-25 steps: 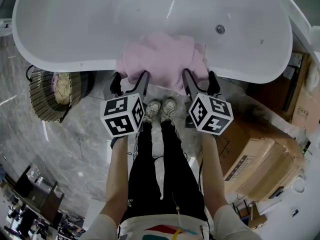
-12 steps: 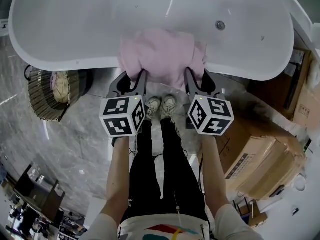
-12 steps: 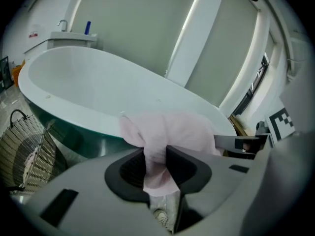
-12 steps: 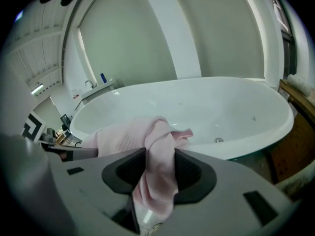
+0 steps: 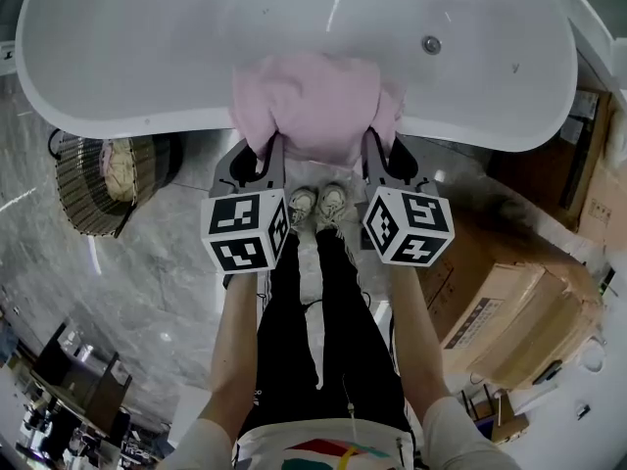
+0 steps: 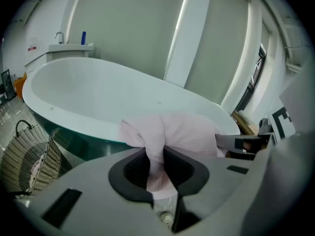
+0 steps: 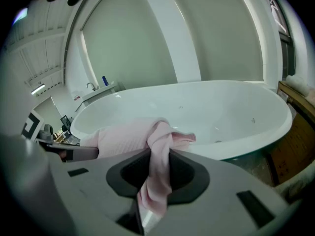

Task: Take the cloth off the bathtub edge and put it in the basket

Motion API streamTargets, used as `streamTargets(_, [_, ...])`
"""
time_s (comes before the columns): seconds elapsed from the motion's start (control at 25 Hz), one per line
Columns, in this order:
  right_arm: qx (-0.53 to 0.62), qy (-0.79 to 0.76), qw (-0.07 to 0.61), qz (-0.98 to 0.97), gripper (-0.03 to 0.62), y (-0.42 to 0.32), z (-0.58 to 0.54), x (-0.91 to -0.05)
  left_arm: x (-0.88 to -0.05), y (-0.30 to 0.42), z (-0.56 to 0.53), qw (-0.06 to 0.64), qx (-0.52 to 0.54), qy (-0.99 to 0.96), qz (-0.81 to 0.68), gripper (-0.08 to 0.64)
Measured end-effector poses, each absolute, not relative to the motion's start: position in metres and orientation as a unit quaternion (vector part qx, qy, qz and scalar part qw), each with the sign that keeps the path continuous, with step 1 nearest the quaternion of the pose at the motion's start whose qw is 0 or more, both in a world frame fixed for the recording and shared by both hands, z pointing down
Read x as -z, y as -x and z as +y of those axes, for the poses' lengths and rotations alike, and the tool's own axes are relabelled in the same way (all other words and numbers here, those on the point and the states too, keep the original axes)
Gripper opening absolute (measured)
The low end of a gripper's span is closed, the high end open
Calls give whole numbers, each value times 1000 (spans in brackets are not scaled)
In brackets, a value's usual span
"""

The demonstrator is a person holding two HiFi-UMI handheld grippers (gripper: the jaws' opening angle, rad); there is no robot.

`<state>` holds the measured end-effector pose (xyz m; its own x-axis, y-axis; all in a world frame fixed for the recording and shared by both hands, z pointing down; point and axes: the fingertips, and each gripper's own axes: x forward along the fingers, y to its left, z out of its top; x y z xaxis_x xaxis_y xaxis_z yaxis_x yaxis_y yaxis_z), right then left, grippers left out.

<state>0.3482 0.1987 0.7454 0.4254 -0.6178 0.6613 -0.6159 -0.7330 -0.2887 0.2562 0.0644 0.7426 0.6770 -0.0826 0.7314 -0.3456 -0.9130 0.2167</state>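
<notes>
A pink cloth point(image 5: 313, 101) hangs over the near rim of the white bathtub point(image 5: 147, 123). My left gripper point(image 5: 266, 153) holds its left lower edge and my right gripper point(image 5: 378, 147) holds its right lower edge. Both pairs of jaws have just been closing with the cloth between them. In the left gripper view the left gripper point(image 6: 156, 154) pinches a fold of the cloth point(image 6: 187, 134). In the right gripper view the right gripper point(image 7: 158, 166) pinches a bunched fold of the cloth point(image 7: 123, 137). The wicker basket point(image 5: 86, 189) stands on the floor at the left beside the tub, with a pale item inside.
Cardboard boxes point(image 5: 509, 311) are stacked on the floor at the right. The person's shoes point(image 5: 315, 209) stand close to the tub between the grippers. The basket point(image 6: 27, 161) shows low left in the left gripper view, with a washbasin point(image 6: 69, 48) behind the tub.
Both grippers have closed their jaws on the cloth's lower edge. The hanging part of the cloth has been gathered up toward the rim.
</notes>
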Motion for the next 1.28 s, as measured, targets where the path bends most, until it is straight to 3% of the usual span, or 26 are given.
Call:
streamTargets(0.64, [348,857,21,380,91,-355,204,-645,-634,-275,68,149,-316,-931,-106,80])
streamTargets(1.0, [293,873,52,386,91,-359,194,-486,-475,-280,64,121,-251,-956,-96,80])
streamTargets(1.28, [214,891,38,399,91,-353,210,-354,-347,-273,83,100,-191,-972,-90,80])
